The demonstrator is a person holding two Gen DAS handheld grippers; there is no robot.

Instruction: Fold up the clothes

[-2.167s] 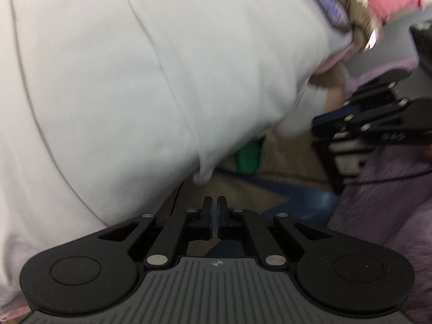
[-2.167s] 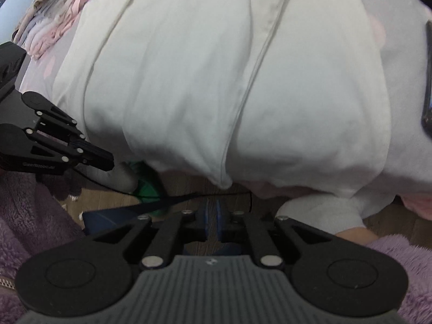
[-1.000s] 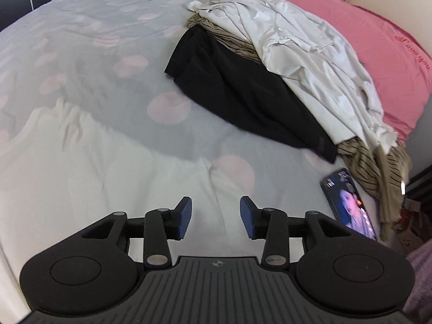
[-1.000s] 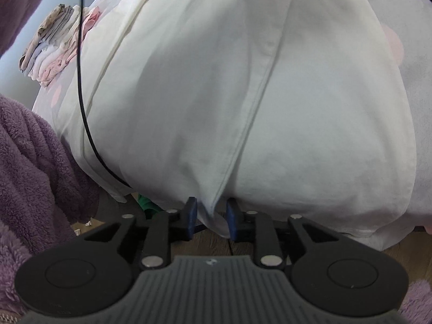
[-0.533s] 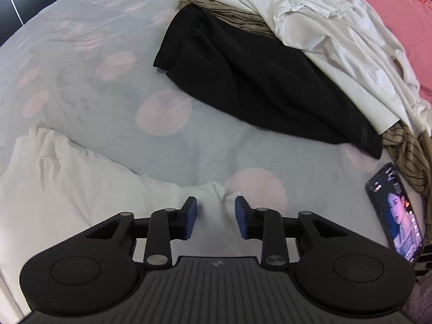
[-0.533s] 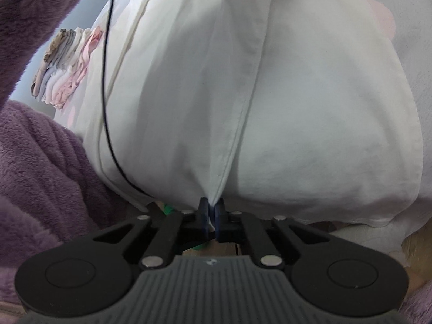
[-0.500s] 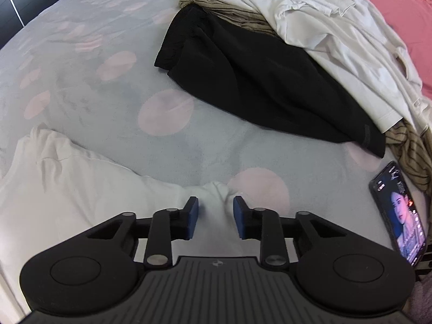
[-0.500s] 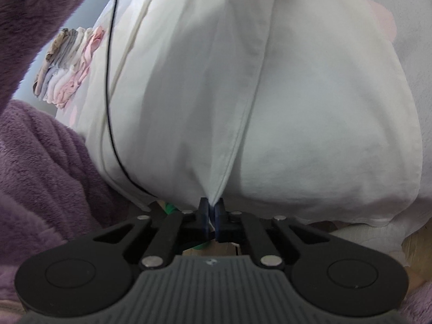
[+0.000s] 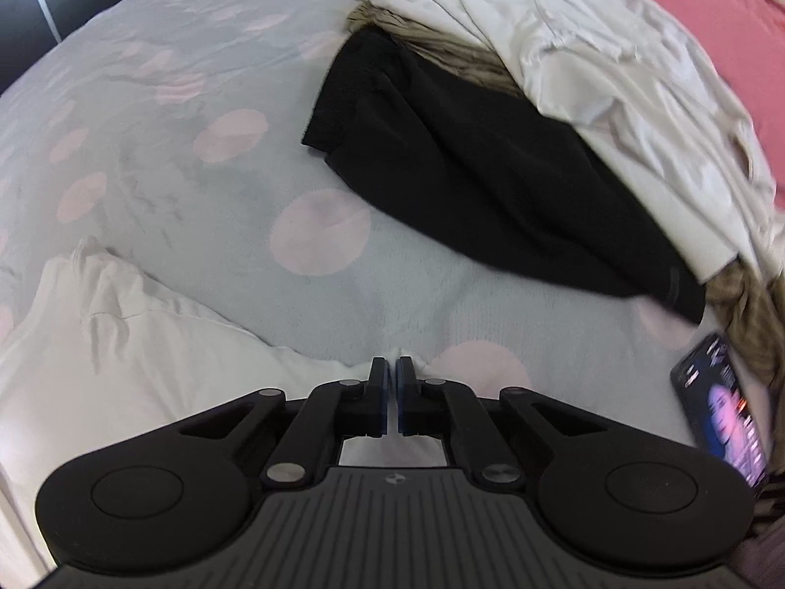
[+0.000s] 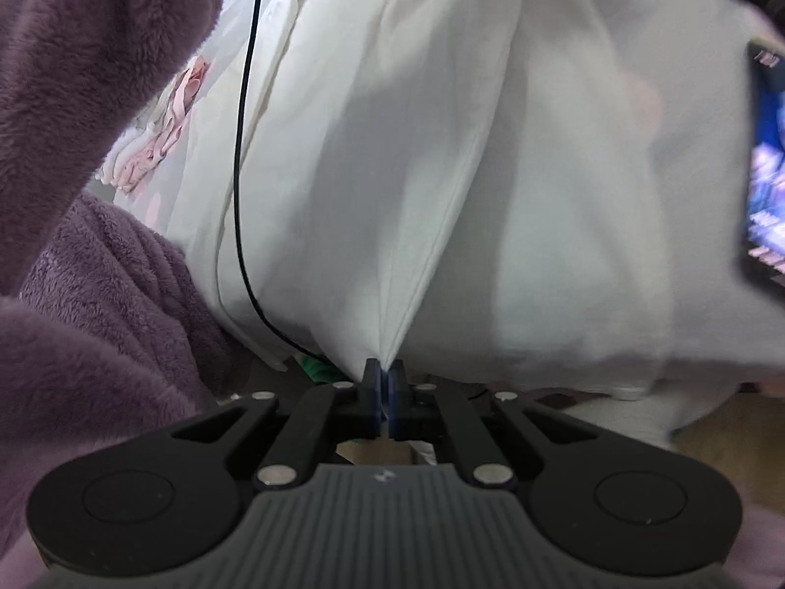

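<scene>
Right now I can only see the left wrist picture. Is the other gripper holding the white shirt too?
Observer: Yes. The right gripper is shut on the white shirt, pinching a seam at its edge.
Operator: Does it hang off the bed there?
Observer: Yes, that edge droops past the bed's side, with wood floor below.
Operator: Is anybody near it?
Observer: A fuzzy purple sleeve fills the left side, with a thin black cable crossing the shirt beside it.

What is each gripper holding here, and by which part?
Both hold the white garment. The left gripper pinches a point on its edge lying on the bed; the right gripper pinches its hem at a seam.
</scene>
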